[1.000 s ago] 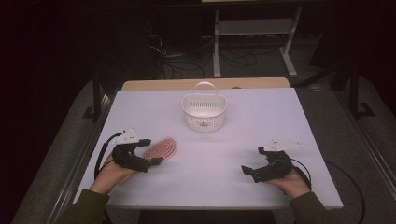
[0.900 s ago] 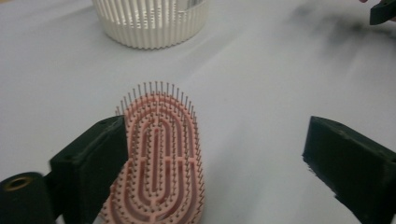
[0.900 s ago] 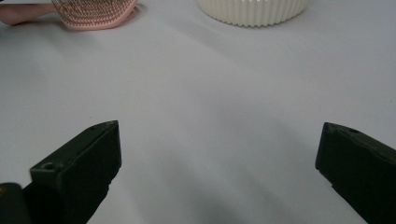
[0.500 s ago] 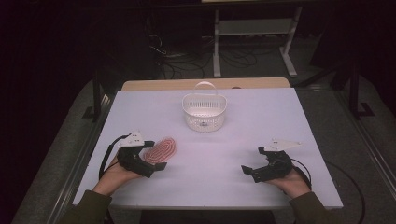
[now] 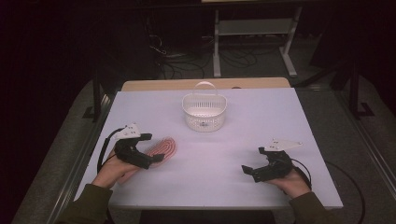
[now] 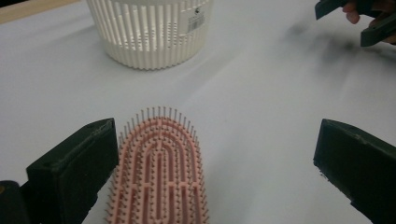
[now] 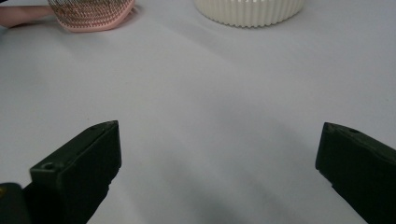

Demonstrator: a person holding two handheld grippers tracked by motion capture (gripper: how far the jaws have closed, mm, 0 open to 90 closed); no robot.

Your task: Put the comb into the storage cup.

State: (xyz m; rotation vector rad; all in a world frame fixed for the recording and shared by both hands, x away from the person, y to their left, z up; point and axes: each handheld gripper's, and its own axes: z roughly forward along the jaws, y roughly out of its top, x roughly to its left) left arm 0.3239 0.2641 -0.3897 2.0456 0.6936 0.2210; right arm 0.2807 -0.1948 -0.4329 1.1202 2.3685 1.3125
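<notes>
Hairbrush (image 6: 161, 175) lies bristles-up on the counter (image 5: 280, 116) between the left gripper (image 5: 154, 157)'s jaws — just opened wide, gripping nothing — hugging one jaw, long axis running toward the basket (image 5: 204, 112).

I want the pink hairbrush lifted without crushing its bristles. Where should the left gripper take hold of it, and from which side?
Judging from its pose, grip the hairbrush across its narrow width, by the smooth side edges. It lies flat, bristles up, lengthwise between the open jaws of the left gripper. Come in low along the table from the person's side, so the pads close under the bristle line.
</notes>
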